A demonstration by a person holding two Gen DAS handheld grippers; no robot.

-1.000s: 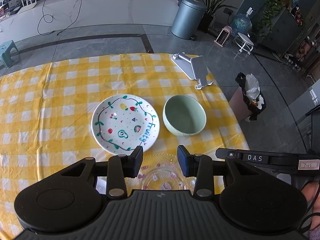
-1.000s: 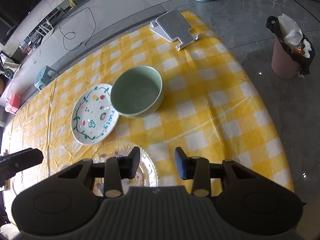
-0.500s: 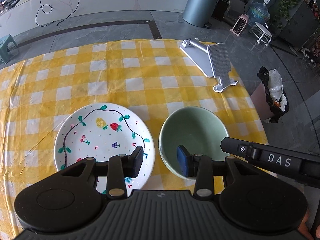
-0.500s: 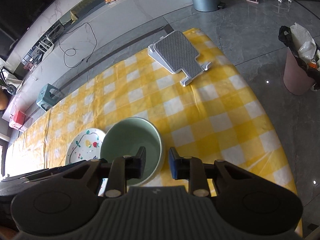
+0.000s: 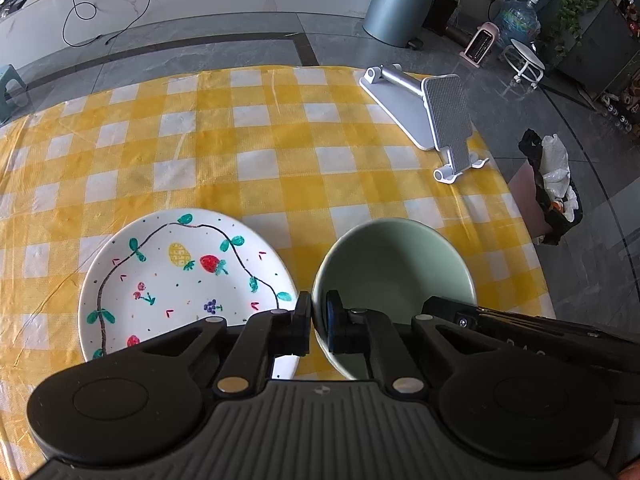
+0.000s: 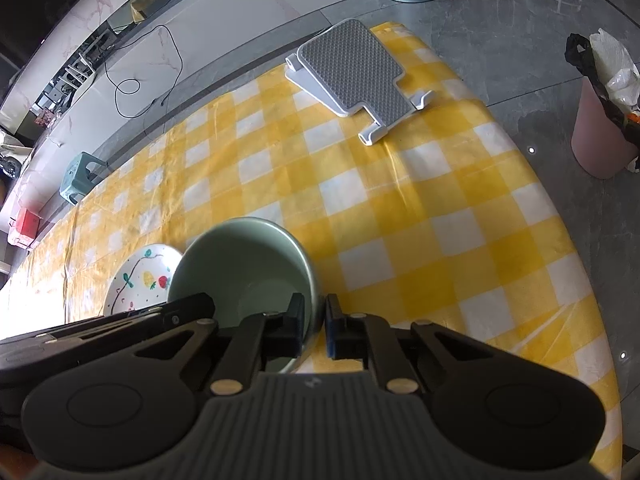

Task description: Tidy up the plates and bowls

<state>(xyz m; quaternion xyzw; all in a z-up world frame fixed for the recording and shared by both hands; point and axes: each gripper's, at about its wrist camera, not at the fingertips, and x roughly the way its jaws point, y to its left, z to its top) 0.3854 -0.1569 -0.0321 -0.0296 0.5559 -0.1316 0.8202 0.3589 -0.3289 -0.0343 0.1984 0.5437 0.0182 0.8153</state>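
A pale green bowl stands on the yellow checked tablecloth, right of a white plate painted with fruit. My left gripper is shut on the bowl's near-left rim, one finger outside, one inside. My right gripper is shut on the same bowl at its near-right rim. The plate shows behind the bowl in the right wrist view. The clear glass plate seen earlier is hidden below the grippers.
A grey and white tablet stand lies at the far right of the table, also in the right wrist view. The table's right edge drops to the floor by a pink bin with a black bag. A grey dustbin stands beyond.
Both grippers moved forward to the green bowl and closed on its rim, left on the left side, right on the right side. The glass plate dropped out of view.
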